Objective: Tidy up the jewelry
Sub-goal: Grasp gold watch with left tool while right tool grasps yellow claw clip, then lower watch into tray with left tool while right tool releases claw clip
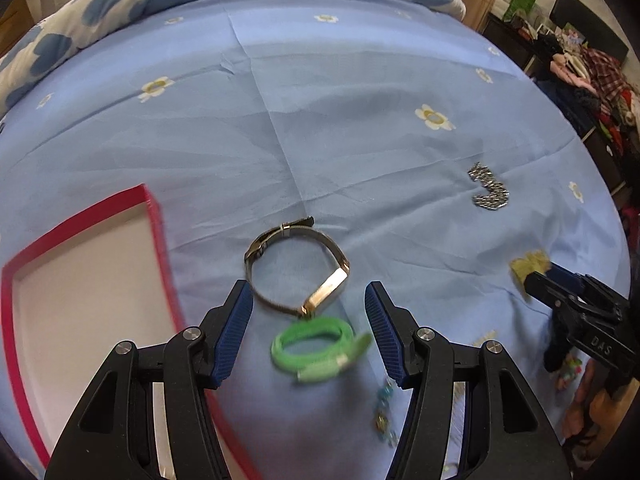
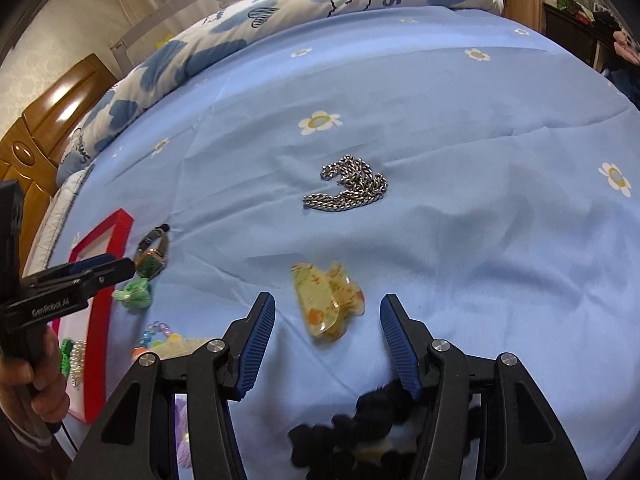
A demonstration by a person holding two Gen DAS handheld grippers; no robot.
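1. Left gripper (image 1: 308, 298) hangs with jaws spread wide and empty above a green coiled band (image 1: 318, 348) and a mesh-strap watch (image 1: 298, 270) on the blue floral bedsheet (image 1: 320, 120)
2. Right gripper (image 2: 327, 312) gapes wide, a yellow hair claw clip (image 2: 328, 300) lying between its fingers
3. A silver chain (image 2: 348, 188) lies beyond; the red-rimmed box (image 1: 156, 236) sits left
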